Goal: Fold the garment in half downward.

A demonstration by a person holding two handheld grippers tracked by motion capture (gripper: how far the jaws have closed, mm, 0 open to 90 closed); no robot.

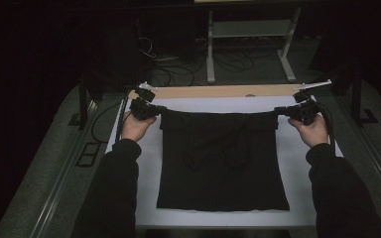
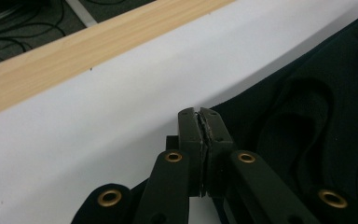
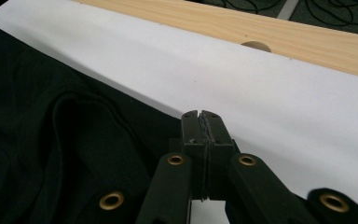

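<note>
Black fabric garment [image 1: 223,163], flat-laid, with a folded far edge and a thin dark cord looped across its middle; it lay centred on the white-topped bench [image 1: 297,163], near edge close to the person's side, far edge short of the pale wooden strip [image 1: 218,91] that ran along the bench's back

Left gripper [image 1: 151,110], black, hand-held: it sat at the garment's far left corner; in the left gripper view its jaws were pressed together, a thin edge of the black cloth [image 2: 307,93] pinched between them, the white bench surface [image 2: 98,126] to their left

Right gripper [image 1: 284,112], black, hand-held: it sat at the garment's far right corner; in the right gripper view its jaws were likewise pressed together on the cloth [image 3: 51,121], the white bench surface [image 3: 284,116] to their right and the wooden strip [image 3: 261,28] beyond

Left hand [image 1: 135,128] and right hand [image 1: 313,131]: bare, dark sleeves, one at each side of the garment, well apart

Far edge of the garment: stretched in a near-straight line between the two grippers

Floor [image 1: 178,74] beyond the bench: grey, with loose black cables and a white metal frame [image 1: 250,29]
</note>
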